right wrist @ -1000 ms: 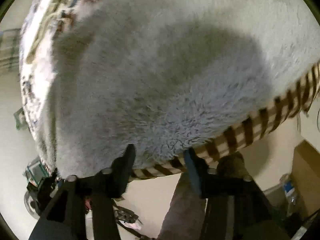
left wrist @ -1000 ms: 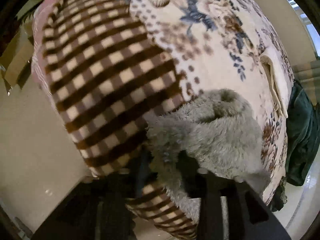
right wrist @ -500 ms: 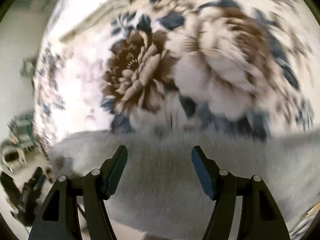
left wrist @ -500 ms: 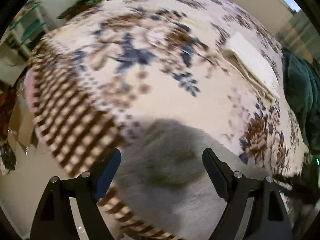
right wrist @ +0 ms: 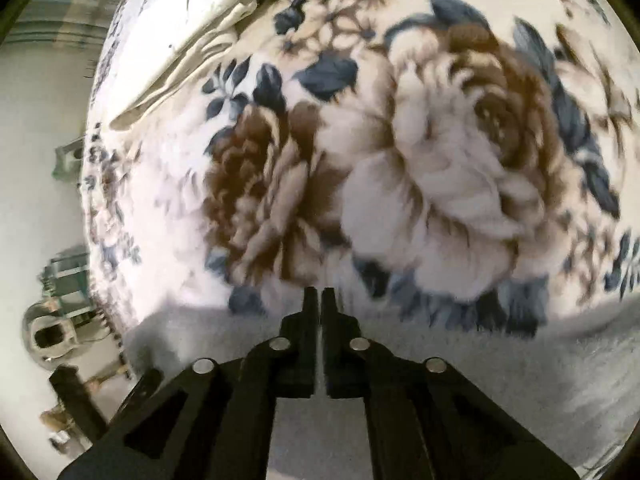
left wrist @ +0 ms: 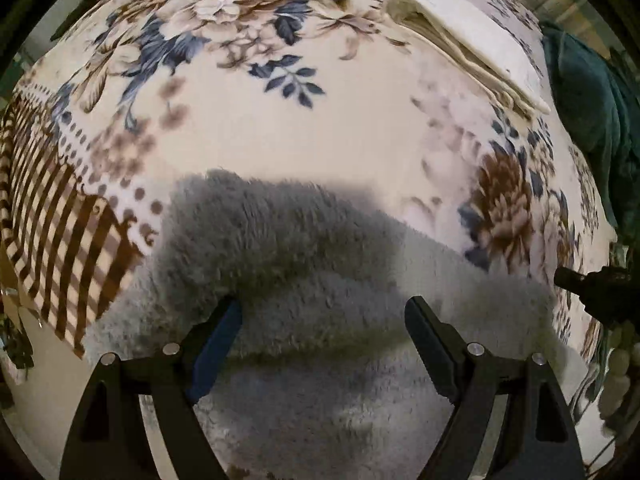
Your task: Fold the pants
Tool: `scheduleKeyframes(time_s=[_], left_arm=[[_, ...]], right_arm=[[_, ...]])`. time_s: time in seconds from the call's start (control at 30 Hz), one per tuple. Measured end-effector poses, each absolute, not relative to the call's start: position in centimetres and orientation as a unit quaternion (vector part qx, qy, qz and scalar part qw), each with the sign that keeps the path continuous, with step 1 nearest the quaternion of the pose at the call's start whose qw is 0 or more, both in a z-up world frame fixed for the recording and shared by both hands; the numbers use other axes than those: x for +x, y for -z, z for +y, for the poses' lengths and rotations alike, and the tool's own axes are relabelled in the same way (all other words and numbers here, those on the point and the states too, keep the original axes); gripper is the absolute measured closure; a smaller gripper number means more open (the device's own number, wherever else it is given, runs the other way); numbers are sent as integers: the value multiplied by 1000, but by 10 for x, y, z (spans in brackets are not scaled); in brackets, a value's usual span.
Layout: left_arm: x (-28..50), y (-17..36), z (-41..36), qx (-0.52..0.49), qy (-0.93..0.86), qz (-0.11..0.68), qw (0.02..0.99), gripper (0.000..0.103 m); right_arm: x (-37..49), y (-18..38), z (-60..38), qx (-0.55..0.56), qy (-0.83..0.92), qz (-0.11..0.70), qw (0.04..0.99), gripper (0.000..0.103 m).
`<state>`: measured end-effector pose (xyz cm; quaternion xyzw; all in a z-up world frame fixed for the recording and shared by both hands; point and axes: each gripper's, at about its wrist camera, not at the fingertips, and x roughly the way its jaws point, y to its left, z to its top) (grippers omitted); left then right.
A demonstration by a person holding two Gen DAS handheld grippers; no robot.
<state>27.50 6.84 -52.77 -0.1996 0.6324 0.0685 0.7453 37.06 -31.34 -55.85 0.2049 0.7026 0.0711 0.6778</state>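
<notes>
Pants [left wrist: 320, 280], grey fleece, flat on floral blanket [left wrist: 280, 128]. Left gripper [left wrist: 322, 312] spread above them; right gripper [right wrist: 319, 300] closing, nothing pinched.

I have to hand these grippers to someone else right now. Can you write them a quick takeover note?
Left hand-held gripper: open, empty, above the grey fleece pants.
Right hand-held gripper: jaws closing, nearly together, nothing visibly between them, at the pants' far edge.
Pants lie on the floral blanket; a folded cream cloth sits farther back.
Done: a fold ridge shows across the pants.
Left: probably further folds; neither gripper holds the fabric.
</notes>
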Motion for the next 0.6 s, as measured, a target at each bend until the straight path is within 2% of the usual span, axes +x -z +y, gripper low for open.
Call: scheduleKeyframes(time_s=[0.03, 0.07, 0.1, 0.27, 0.33, 0.47, 0.53, 0.6], left_arm=[[273, 523, 64, -192, -63, 631, 749, 20], [271, 517, 58, -180, -58, 629, 754, 20], [268, 510, 49, -169, -50, 626, 760, 20], [262, 482, -9, -112, -5, 618, 778, 20], [259, 479, -40, -95, 18, 619, 779, 20], [255, 486, -113, -83, 58, 636, 765, 20], [253, 491, -148, -84, 72, 643, 758, 20], [248, 494, -191, -81, 84, 647, 754, 20]], right_arm=[[362, 549, -322, 196, -61, 695, 689, 72], [349, 539, -332, 193, -50, 683, 703, 49], [332, 526, -351, 200, -36, 666, 718, 37], [220, 494, -444, 239, 56, 626, 740, 36], [176, 501, -499, 249, 115, 628, 728, 36], [109, 542, -620, 351, 164, 627, 676, 36], [84, 551, -682, 363, 215, 603, 677, 36], [55, 545, -752, 393, 275, 545, 687, 36]])
